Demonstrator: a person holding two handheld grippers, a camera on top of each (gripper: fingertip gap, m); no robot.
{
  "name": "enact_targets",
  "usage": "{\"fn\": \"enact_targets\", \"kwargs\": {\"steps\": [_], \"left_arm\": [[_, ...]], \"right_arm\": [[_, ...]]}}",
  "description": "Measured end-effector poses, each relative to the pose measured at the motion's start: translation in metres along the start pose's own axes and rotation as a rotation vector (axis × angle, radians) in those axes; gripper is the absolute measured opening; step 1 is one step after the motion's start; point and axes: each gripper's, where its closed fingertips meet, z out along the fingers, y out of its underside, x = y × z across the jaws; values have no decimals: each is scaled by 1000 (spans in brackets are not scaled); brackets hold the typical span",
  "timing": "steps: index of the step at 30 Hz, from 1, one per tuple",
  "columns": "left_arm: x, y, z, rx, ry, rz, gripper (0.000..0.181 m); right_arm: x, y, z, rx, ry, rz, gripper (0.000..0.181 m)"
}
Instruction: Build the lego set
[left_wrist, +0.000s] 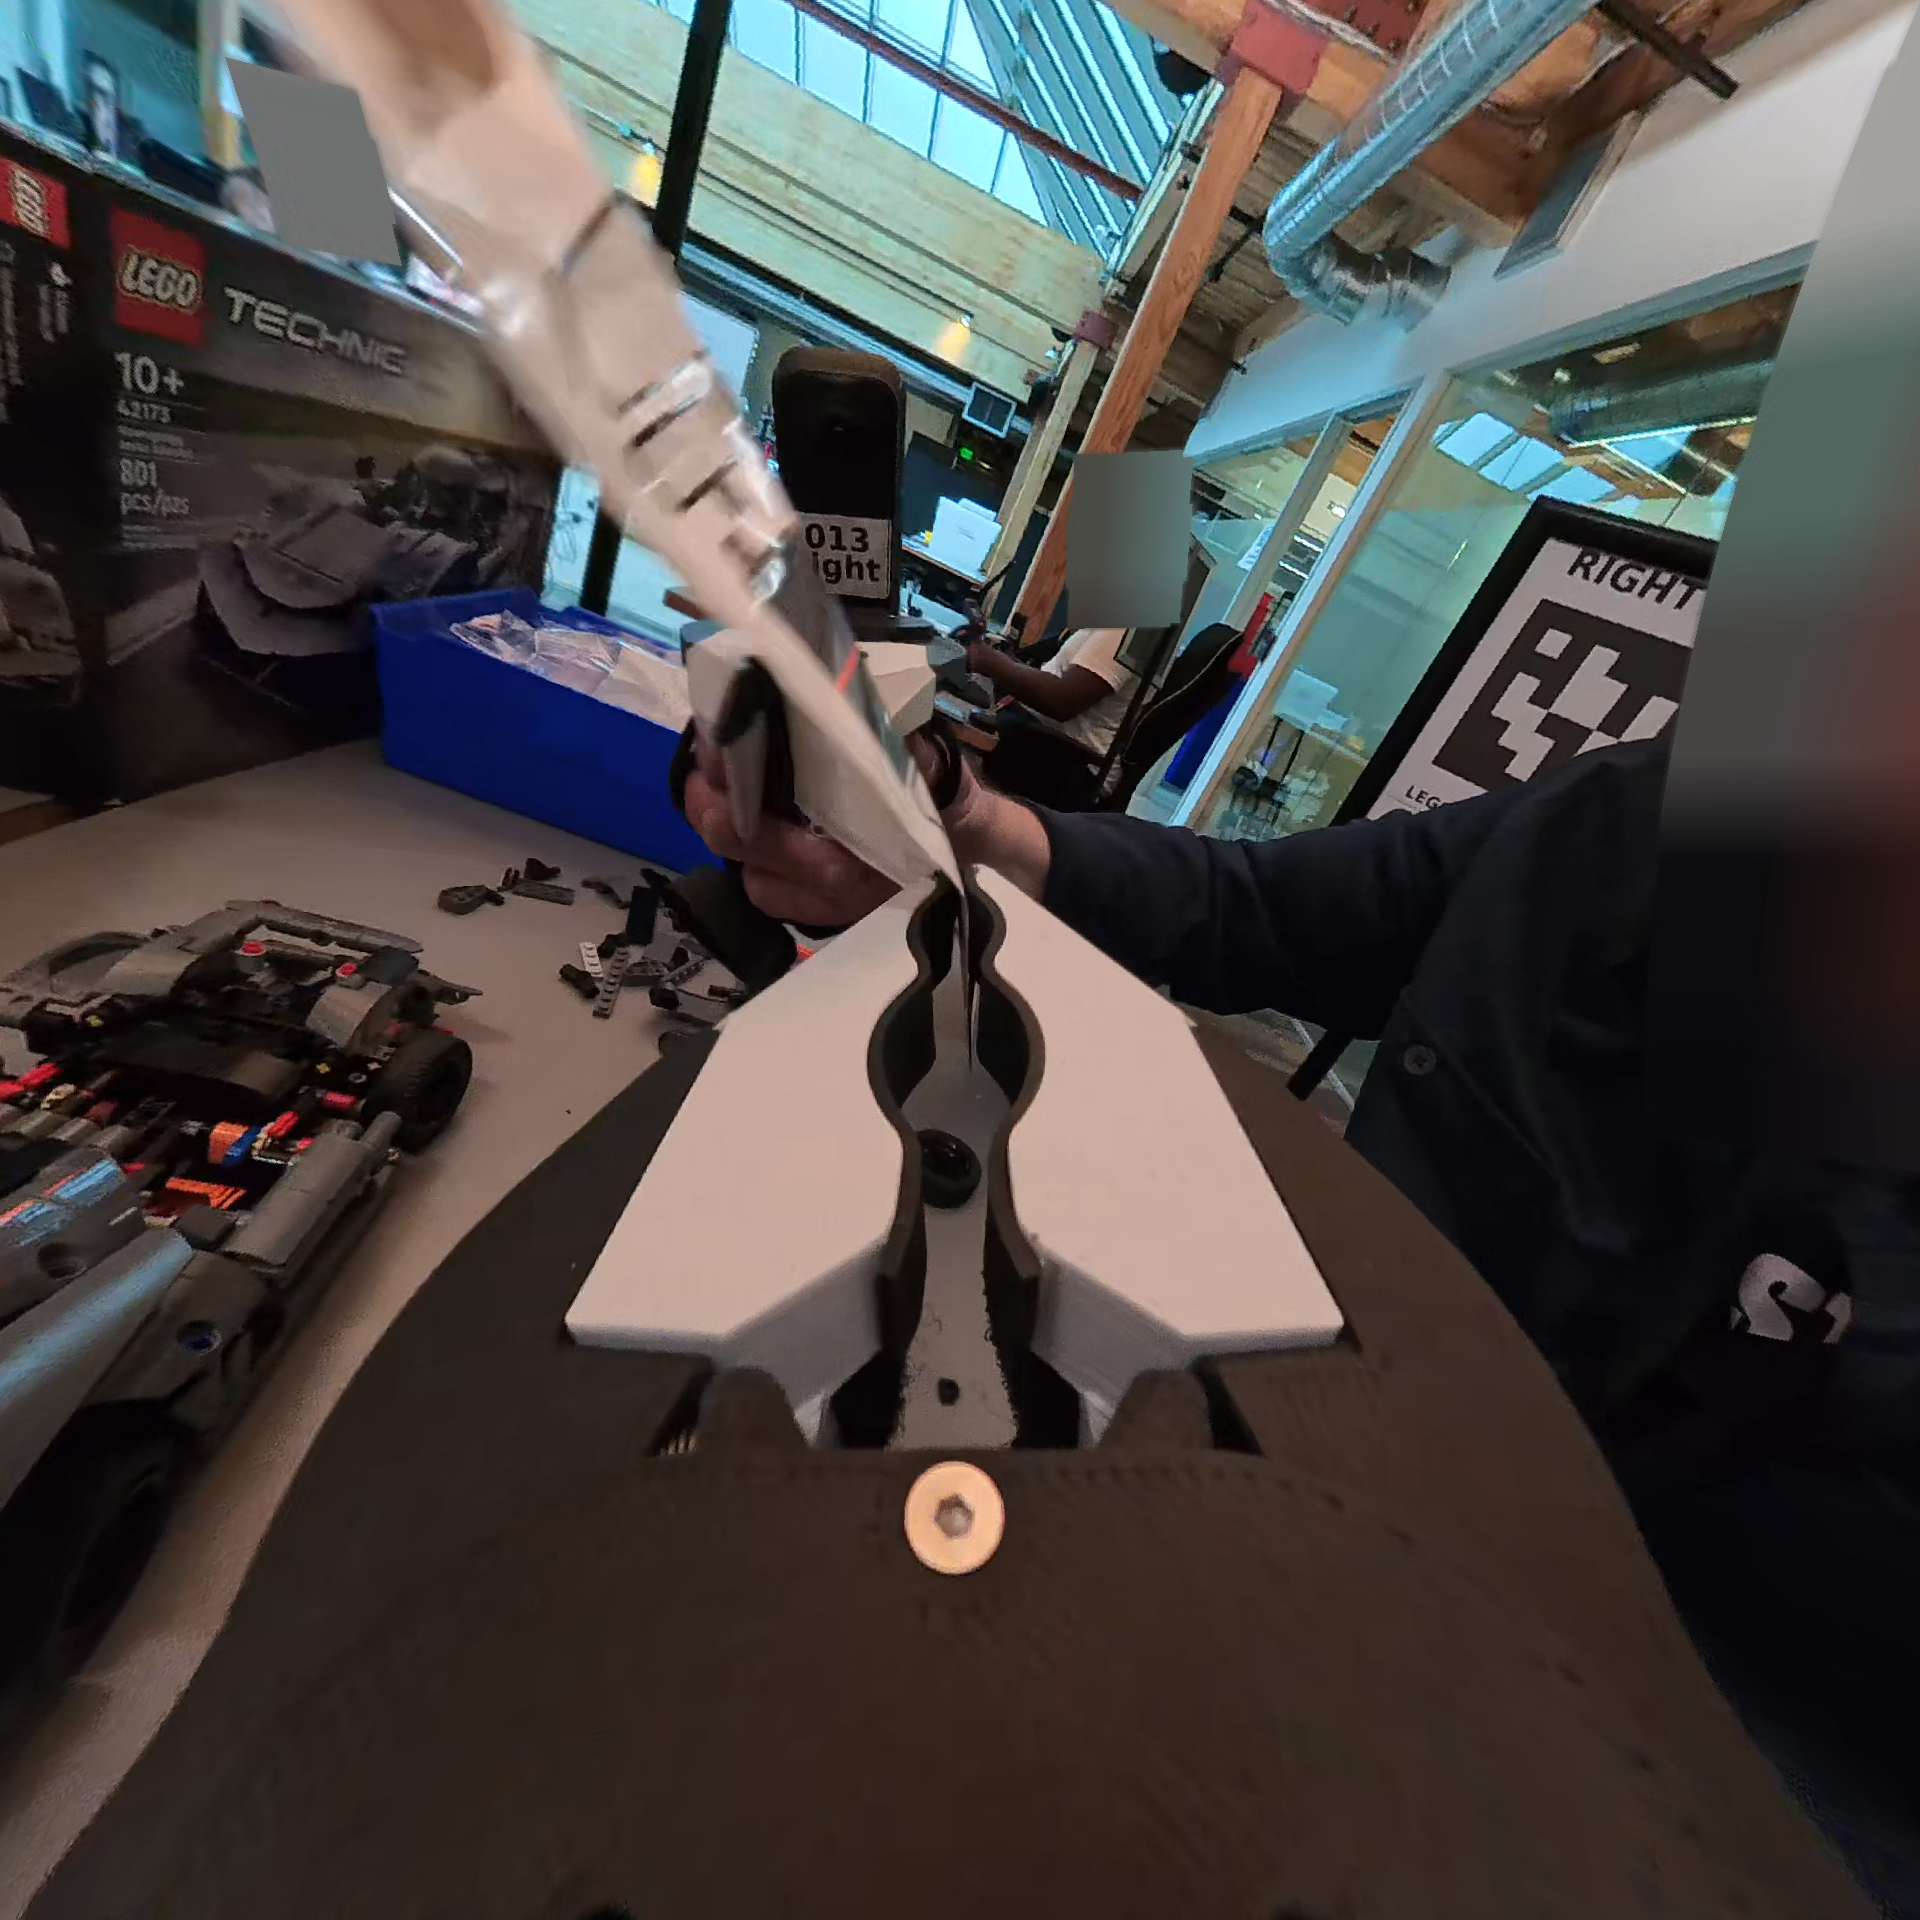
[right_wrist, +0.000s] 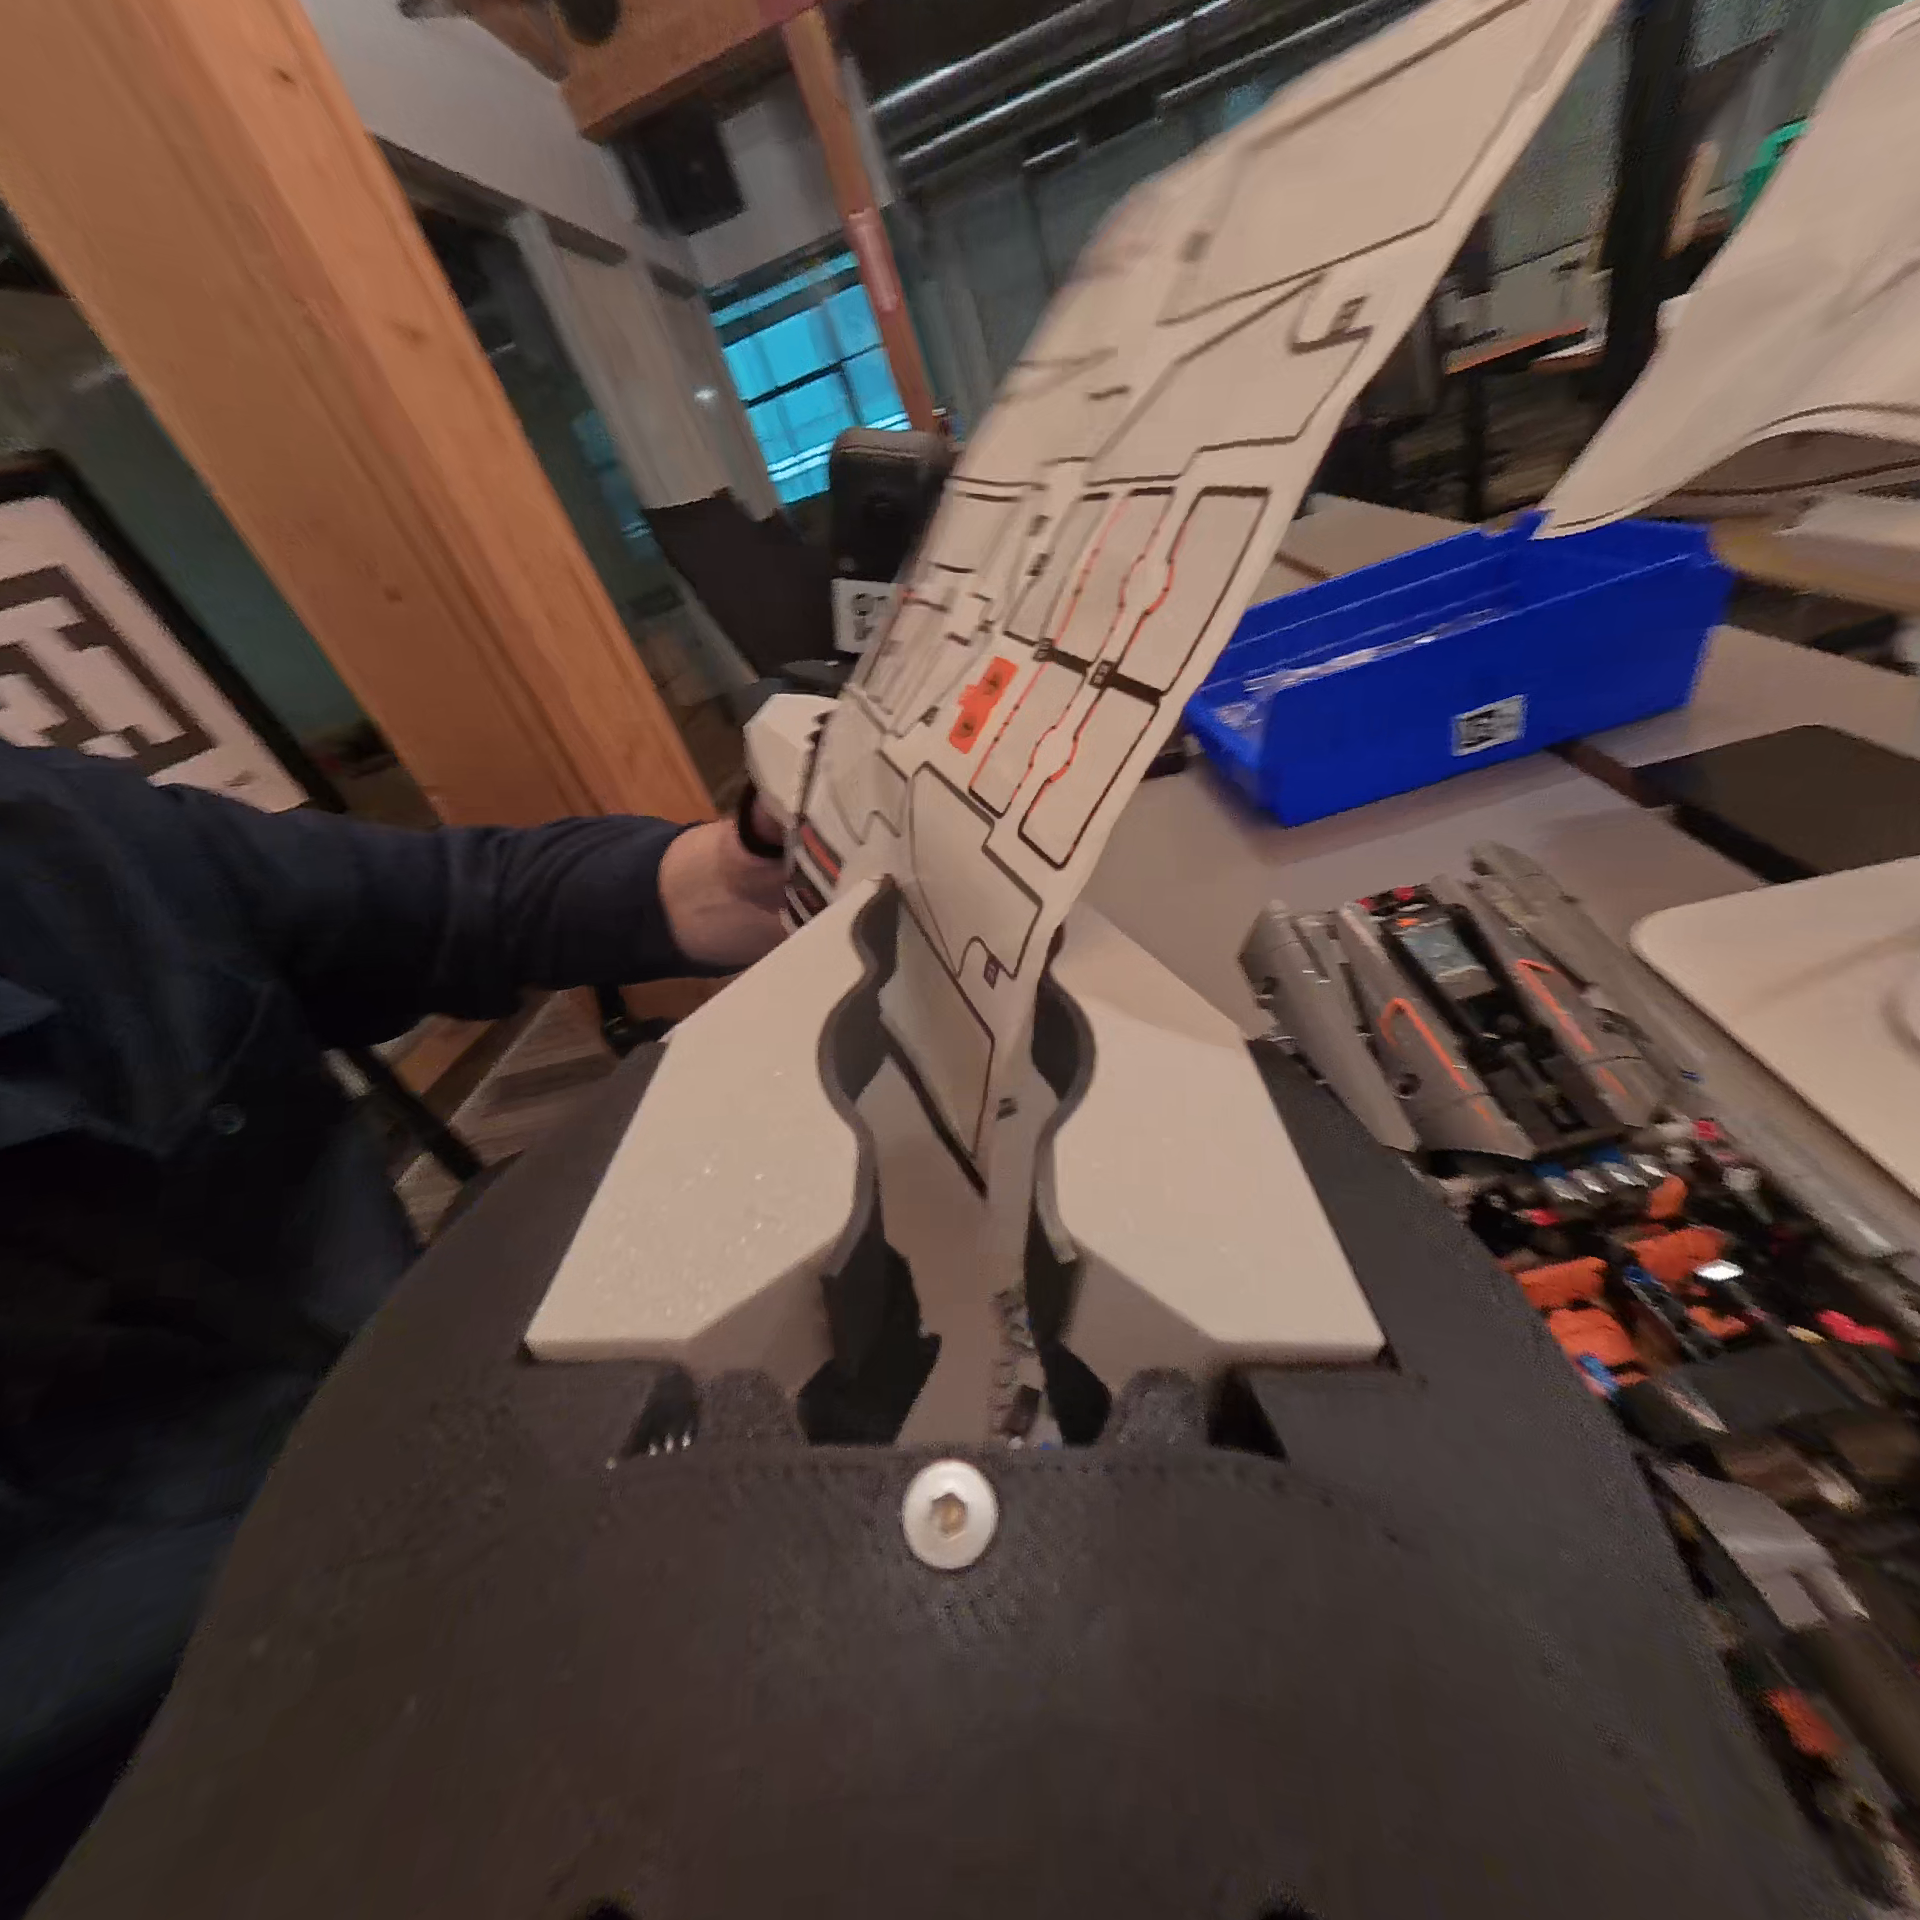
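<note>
right wrist view: sticker sheet (right_wrist: 1091, 623) upright, pinched between right hand-held gripper (right_wrist: 951, 997) tips

Printed set box (left_wrist: 239, 488), labelled camera (left_wrist: 836, 488), marker board (left_wrist: 1558, 665), wording withheld

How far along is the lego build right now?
The car looks largely assembled, wheels on. In hand: the sticker sheet, pinched at its lower edge by the left gripper and the right gripper. Left: loose dark pieces on the table, and stickers on the sheet.
</note>
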Motion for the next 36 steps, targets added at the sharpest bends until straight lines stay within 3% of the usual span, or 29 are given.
{"fn": "enact_targets", "kwargs": {"steps": [4, 7, 10, 13, 20, 36], "left_arm": [[-13, -7, -5, 43, -98, -9, 0], [-19, -14, -11, 85, -137, -6, 0], [-23, -16, -12, 97, -184, -4, 0], [-19, -15, -7, 96, -182, -1, 0], [-7, -11, 8, 89, -166, -11, 0], [7, -10, 15, 83, -99, 55, 0]], "right_arm": [[29, -24, -24, 43, 297, -141, 52], [22, -39, -33, -20, 471, -450, 43], [-1, -42, -22, -103, 589, -763, 34], [-27, -25, 2, -185, 554, -942, 24], [-35, 7, 35, -240, 403, -828, 13], [-48, 4, 35, -134, 170, -543, 2]]}}
